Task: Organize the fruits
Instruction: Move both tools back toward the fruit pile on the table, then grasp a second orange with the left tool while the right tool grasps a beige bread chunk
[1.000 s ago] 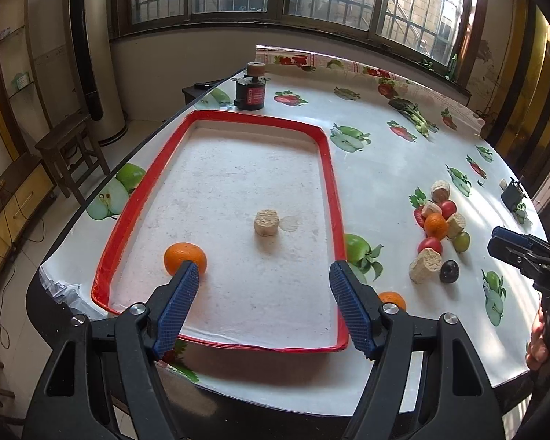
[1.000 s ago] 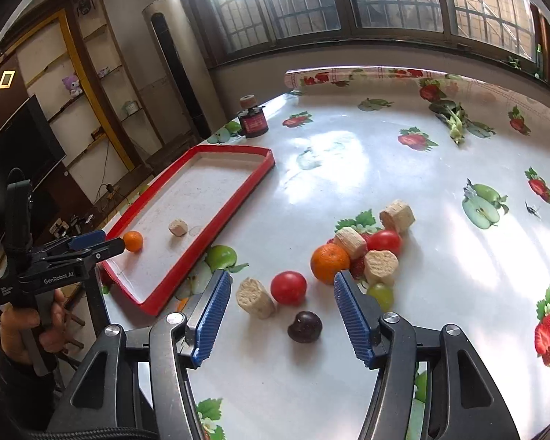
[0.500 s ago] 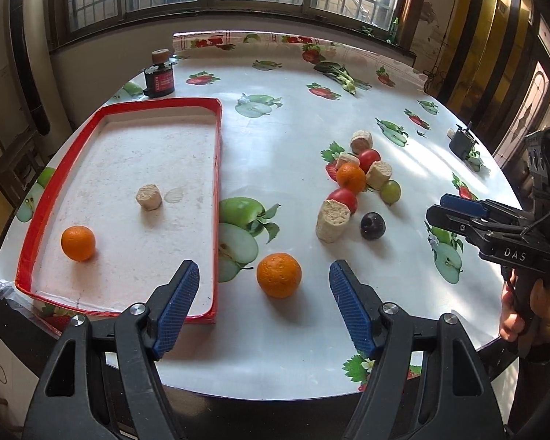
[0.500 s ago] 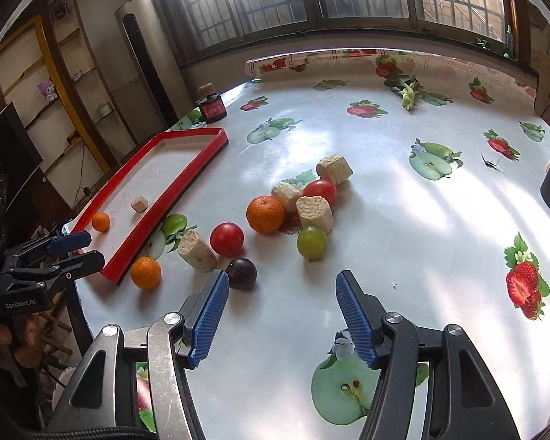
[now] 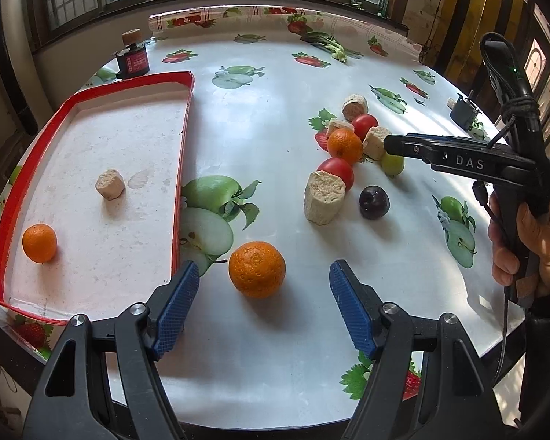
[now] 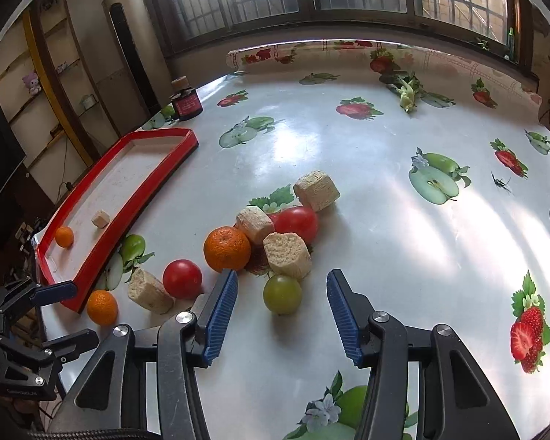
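My left gripper (image 5: 262,313) is open, with an orange (image 5: 256,269) on the table just ahead between its fingers. The red-rimmed tray (image 5: 181,168) to its left holds a smaller orange (image 5: 39,242) and a beige block (image 5: 109,184). My right gripper (image 6: 280,313) is open, with a green fruit (image 6: 282,294) just ahead between its fingers. Behind that lies a cluster: an orange (image 6: 226,248), two red tomatoes (image 6: 182,278) (image 6: 297,223) and several beige blocks (image 6: 287,255). A dark plum (image 5: 374,202) shows in the left wrist view.
A dark jar (image 5: 132,58) with a cork lid stands at the tray's far end. A small dark object (image 5: 464,112) sits near the table's right edge. The table has a glossy fruit-print cloth (image 6: 348,154); its front edge is close to both grippers.
My left gripper has swung right, from over the tray to the orange on the table. My right gripper has moved right and forward, from the plum and tomato to the green fruit.
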The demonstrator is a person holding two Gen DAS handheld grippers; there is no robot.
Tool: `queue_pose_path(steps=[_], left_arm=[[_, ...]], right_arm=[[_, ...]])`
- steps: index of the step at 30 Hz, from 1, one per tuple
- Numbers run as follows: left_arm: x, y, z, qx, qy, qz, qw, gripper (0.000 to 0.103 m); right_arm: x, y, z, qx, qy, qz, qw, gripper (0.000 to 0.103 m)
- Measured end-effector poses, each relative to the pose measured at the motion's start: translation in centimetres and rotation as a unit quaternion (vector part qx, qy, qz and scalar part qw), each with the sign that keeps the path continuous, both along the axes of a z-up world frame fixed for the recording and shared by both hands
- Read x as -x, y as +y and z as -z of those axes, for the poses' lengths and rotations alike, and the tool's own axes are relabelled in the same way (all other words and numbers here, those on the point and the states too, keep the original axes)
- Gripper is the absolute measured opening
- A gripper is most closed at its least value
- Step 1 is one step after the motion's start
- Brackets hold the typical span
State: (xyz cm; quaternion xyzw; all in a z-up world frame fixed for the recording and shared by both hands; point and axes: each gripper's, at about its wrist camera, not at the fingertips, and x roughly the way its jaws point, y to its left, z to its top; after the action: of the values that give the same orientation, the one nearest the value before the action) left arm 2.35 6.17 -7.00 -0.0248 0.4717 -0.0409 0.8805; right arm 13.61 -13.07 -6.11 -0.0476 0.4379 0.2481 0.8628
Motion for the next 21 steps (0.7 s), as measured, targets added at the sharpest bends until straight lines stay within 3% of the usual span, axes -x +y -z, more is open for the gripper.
queue_pose_path(steps=[5,6,7,9,10,21], left_arm=[[-0.7,-0.5,0.4,-0.018,-0.002,0.011,0.9998,0.073],[-0.8,-0.6,0.5,-0.022,-0.004,0.014,0.9997,0.069],[-0.9,-0.7,0.6,-0.025,-0.003,0.017,0.9995,0.063],[-1.4,-0.7,1.3,-0.022,0.013,0.022,0.9994,0.037],[-1.6,-0.6,1.6,-0.024,0.016,0.021,0.9994,0.032],[-0.6,0.1,0.0,0.003,-0.01,0.014,0.9999,0.031]], right_arm=[[-2.5,0.8,1.7,0.012,0.018,0.009,1.0,0.04],[-2.8,1.0,1.9,0.009,0.021,0.007,1.0,0.036],[-3.0,1.2,2.1,0.01,0.022,0.006,1.0,0.035],[-3.1,1.5,2.4,0.011,0.022,0.001,1.0,0.032],[-3.1,1.5,2.4,0.01,0.019,0.001,1.0,0.032],[-0.2,-0.3,0.3,-0.017,0.001,0.0,1.0,0.031]])
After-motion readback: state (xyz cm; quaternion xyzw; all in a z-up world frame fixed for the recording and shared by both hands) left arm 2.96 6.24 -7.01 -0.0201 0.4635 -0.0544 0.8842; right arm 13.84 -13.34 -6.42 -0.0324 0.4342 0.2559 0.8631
